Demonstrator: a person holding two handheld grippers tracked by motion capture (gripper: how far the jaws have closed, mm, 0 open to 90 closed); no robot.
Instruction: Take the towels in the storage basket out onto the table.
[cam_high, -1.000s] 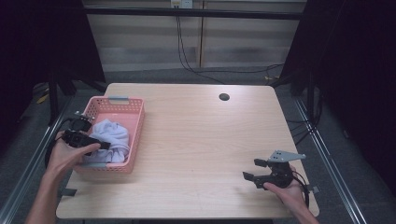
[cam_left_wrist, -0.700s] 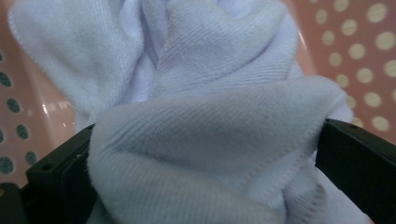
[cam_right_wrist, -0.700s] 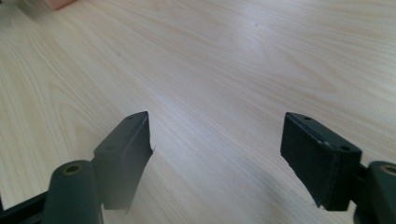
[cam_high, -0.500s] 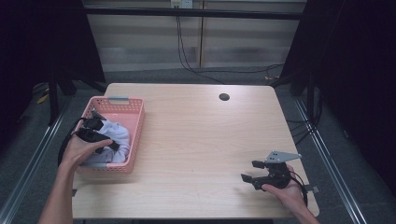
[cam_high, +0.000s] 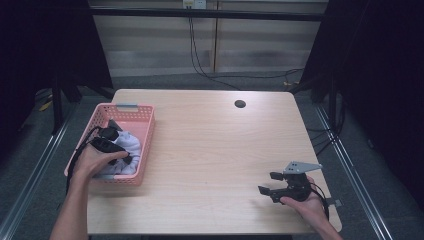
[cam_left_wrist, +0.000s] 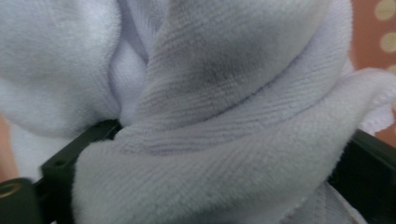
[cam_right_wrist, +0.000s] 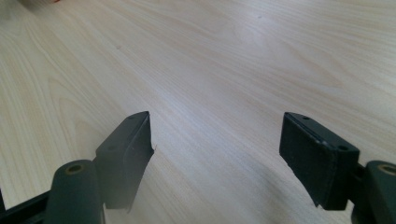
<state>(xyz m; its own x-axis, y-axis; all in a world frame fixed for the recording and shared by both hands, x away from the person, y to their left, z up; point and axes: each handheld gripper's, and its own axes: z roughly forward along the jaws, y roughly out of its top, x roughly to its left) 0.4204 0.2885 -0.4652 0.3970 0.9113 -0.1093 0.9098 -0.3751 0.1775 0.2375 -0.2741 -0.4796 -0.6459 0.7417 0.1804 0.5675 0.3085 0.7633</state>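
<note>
A pale wooden tabletop (cam_high: 210, 150) – a small dark round hole (cam_high: 240, 104) near its far edge, right of centre – with black cables (cam_high: 200, 55) hanging down the wall beyond.

Left forearm entered from the bottom left edge, angled forward and slightly rightward; left hand (cam_high: 95, 160) wrapped over the left gripper (cam_high: 112, 142), cable looping at the wrist. Its jaws stood apart in the left gripper view, tips hidden. Right hand (cam_high: 305, 202) sat low at the near right, palm under the right gripper (cam_high: 267, 183), grey plate on top, jaws pointing left and set wide apart, nothing between them.
</note>
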